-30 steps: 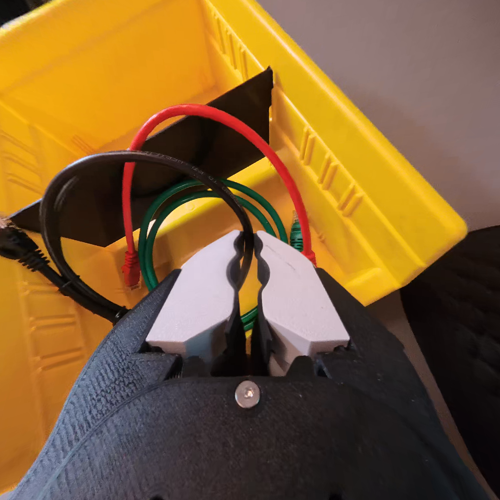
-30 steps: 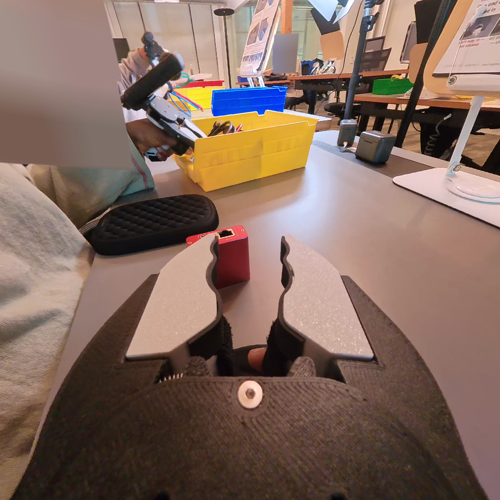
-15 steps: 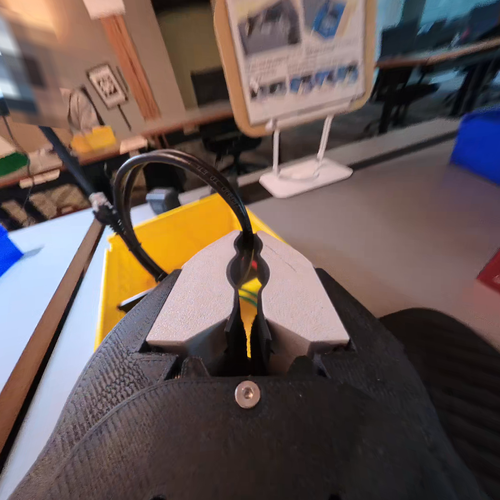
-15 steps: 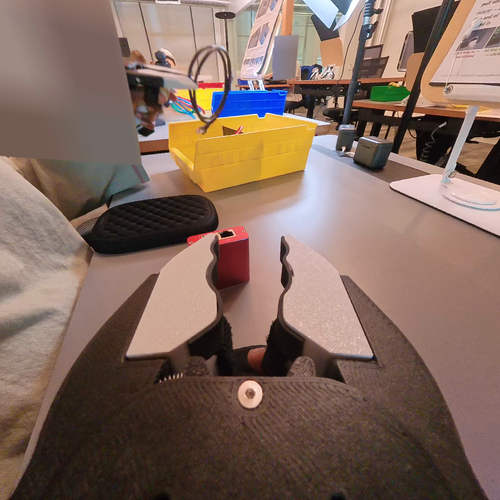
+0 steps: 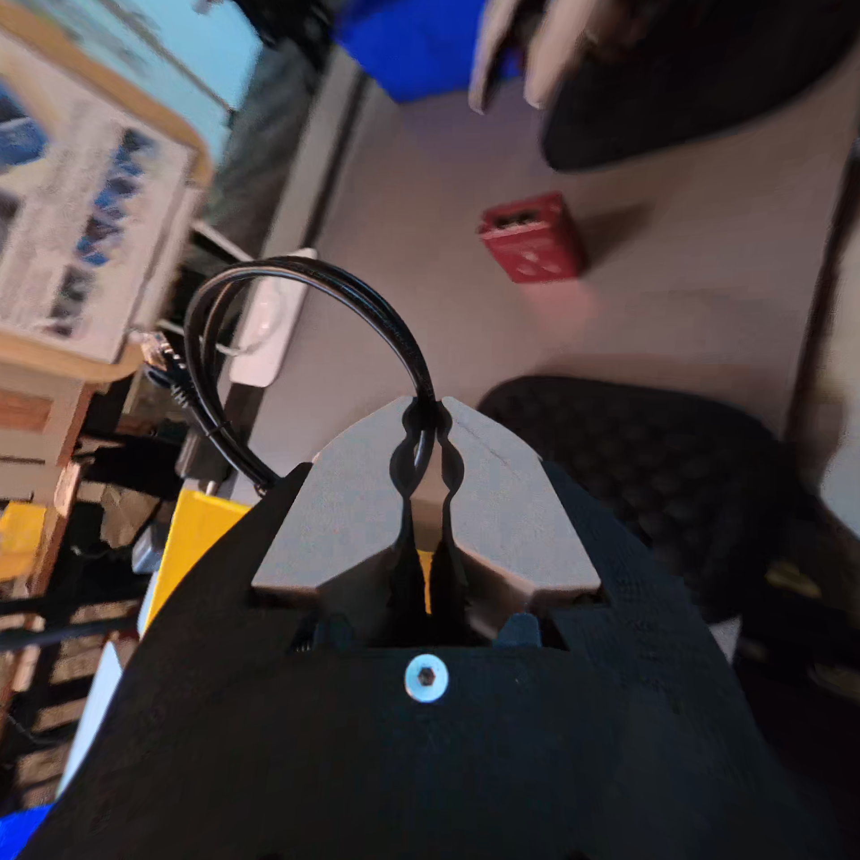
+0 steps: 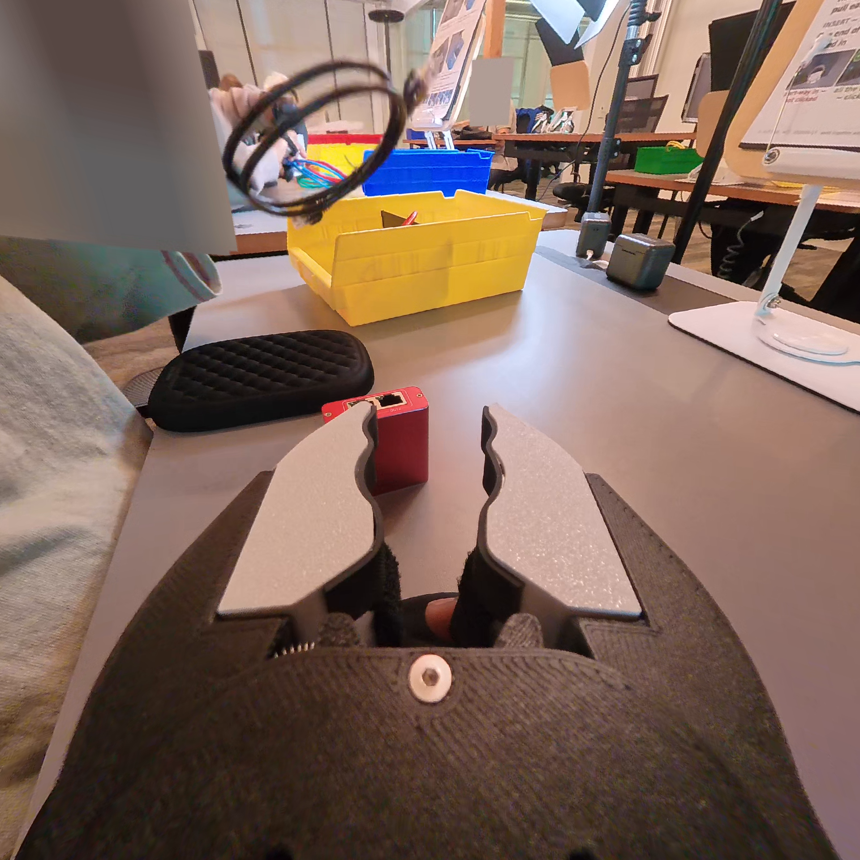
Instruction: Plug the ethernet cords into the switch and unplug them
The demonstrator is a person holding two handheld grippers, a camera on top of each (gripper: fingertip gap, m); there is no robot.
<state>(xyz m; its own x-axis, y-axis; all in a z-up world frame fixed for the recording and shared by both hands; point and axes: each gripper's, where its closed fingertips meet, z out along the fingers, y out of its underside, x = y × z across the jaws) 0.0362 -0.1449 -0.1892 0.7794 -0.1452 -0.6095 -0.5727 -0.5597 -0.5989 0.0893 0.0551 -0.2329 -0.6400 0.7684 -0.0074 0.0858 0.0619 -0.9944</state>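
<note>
Main risk: our left gripper (image 5: 426,409) has the black cord (image 5: 325,284) pinched mid-loop at the very fingertips, nowhere near a plug. The cord is coiled and tied into a bundle, so the plug (image 5: 156,346) dangles off to the side and we can't steer it into a port like this. A tip-only grip could also let the cord slip or twist. We'd probably need a regrip closer to the plug, maybe a handoff.

Second risk: the switch (image 6: 395,437) is a small loose box on the table (image 6: 605,419); pushing a plug in unbraced would likely shove or tip it. Our right gripper (image 6: 426,430) sits low just behind it, jaws apart and empty, left finger overlapping the box in view. Contact unclear.

Cord: thin, glossy black, double loop, held in the air above the yellow bin (image 6: 419,265), clear-tipped plug. Switch: red, ports on the upper face, none occupied as far as we can see, beside the black pad (image 6: 260,372).
</note>
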